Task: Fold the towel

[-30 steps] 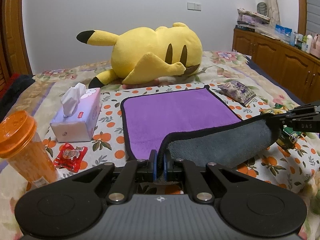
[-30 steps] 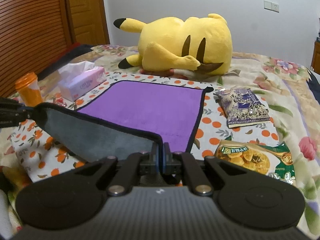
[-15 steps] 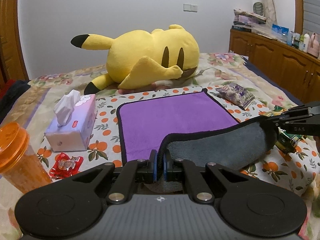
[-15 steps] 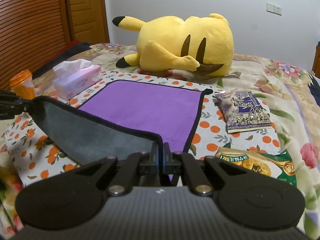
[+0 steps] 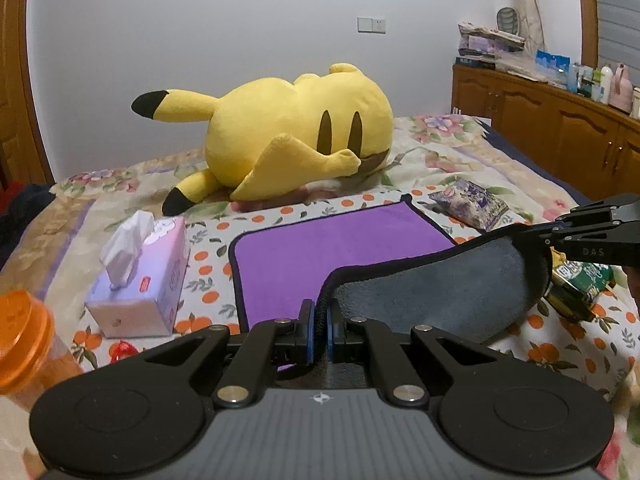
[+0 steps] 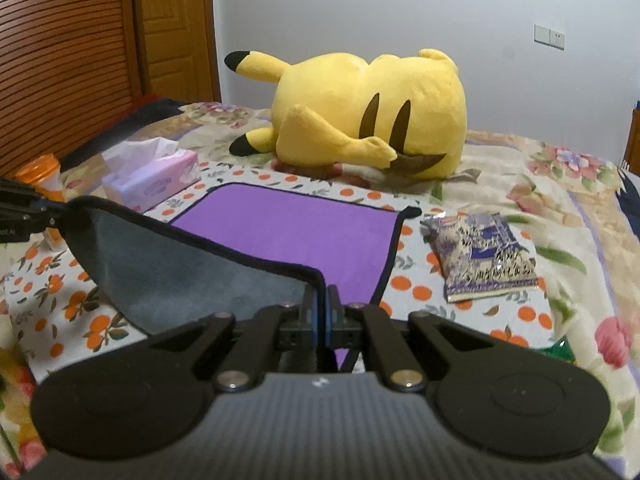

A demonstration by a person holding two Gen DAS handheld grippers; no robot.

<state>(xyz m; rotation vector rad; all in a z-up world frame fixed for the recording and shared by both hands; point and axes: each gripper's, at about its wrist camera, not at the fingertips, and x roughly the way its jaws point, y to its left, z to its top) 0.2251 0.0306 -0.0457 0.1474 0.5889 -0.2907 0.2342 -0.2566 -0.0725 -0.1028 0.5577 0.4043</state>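
A towel, purple on top (image 5: 320,248) and grey underneath (image 5: 440,292), with black trim, lies on the bed. Its near edge is lifted and curls forward, grey side showing. My left gripper (image 5: 320,312) is shut on the near left corner. My right gripper (image 6: 320,300) is shut on the near right corner; it also shows at the right of the left wrist view (image 5: 560,236). In the right wrist view the purple part (image 6: 300,232) lies flat beyond the raised grey flap (image 6: 192,272). The left gripper shows there at the left edge (image 6: 44,212).
A big yellow plush (image 5: 296,136) lies behind the towel. A tissue box (image 5: 140,280) and an orange-lidded cup (image 5: 24,340) stand left. A purple snack bag (image 6: 484,256) and a green snack bag (image 5: 576,284) lie right. Wooden cabinets (image 5: 560,140) stand far right.
Both grippers have risen and moved forward with the towel's near corners. The grey flap has lifted higher and covers more of the purple side.
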